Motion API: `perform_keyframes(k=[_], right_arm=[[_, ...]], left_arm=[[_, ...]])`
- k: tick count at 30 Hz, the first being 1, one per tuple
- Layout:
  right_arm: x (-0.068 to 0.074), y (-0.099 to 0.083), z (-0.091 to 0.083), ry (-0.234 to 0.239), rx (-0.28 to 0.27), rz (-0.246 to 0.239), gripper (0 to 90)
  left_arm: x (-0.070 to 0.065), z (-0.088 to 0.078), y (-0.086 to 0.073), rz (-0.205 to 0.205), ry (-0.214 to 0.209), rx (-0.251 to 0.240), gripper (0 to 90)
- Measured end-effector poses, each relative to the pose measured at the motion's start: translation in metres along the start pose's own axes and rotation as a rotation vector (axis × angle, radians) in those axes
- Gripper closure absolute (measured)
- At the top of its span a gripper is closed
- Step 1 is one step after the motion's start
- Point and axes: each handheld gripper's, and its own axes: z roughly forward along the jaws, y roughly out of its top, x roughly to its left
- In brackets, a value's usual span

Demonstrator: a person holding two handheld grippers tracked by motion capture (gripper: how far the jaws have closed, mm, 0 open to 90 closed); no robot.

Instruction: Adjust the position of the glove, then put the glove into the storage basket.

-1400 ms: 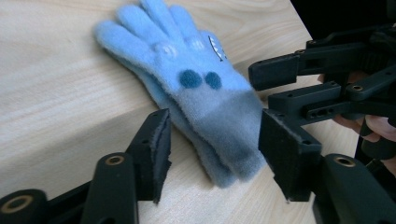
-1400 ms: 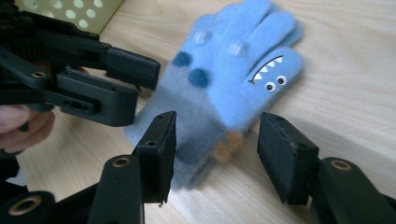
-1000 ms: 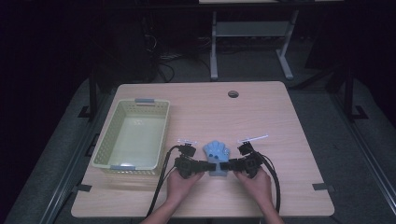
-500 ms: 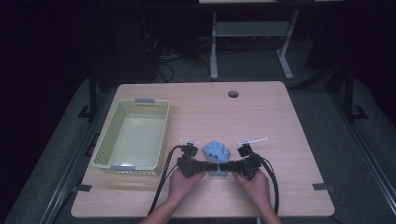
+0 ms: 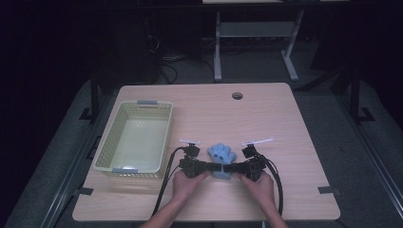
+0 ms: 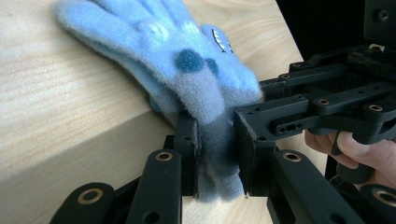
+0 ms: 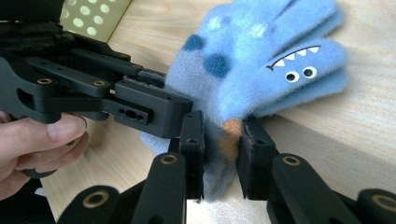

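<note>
While lying flat on the table (image 5: 285, 123) near its front edge, blue glove (image 5: 222, 155) with long axis running front to back, fingers pointing away toward the far edge, cuff nearest the person; pinched at the cuff from both sides, left gripper (image 6: 217, 154) and right gripper (image 7: 222, 154) having just closed onto the fabric; basket (image 5: 107, 152) off to the left

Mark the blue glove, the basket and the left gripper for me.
blue glove (image 5: 222, 155): high view, on its palm.
basket (image 5: 142, 107): high view, on its far rim.
left gripper (image 6: 215, 154): left gripper view, midway between its fingertips, which have just been closing onto the glove's cuff.
</note>
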Motion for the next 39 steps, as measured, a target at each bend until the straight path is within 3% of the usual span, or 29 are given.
perform_keyframes(k=[4,7,14,23,30,39], right_arm=[[0.001,0.001,-0.002,0.004,-0.008,-0.003,74.6],[0.002,0.002,-0.002,0.017,-0.012,0.003,74.6],[0.004,0.008,-0.007,0.017,-0.018,-0.005,74.6],[0.008,0.015,-0.017,0.017,-0.031,-0.014,74.5],[0.014,0.021,-0.023,-0.010,-0.016,-0.037,74.5],[0.019,0.026,-0.026,0.002,-0.027,-0.048,74.5]], left_arm=[[0.003,-0.002,0.004,0.009,-0.032,0.017,71.4],[0.003,-0.004,0.005,0.024,-0.033,0.015,71.3],[0.004,-0.006,0.010,0.012,-0.072,-0.001,71.2],[-0.006,-0.011,0.017,0.037,-0.072,-0.008,70.8],[-0.010,-0.013,0.019,0.051,-0.072,-0.013,70.7],[-0.014,-0.020,0.022,0.070,-0.072,-0.023,70.7]])
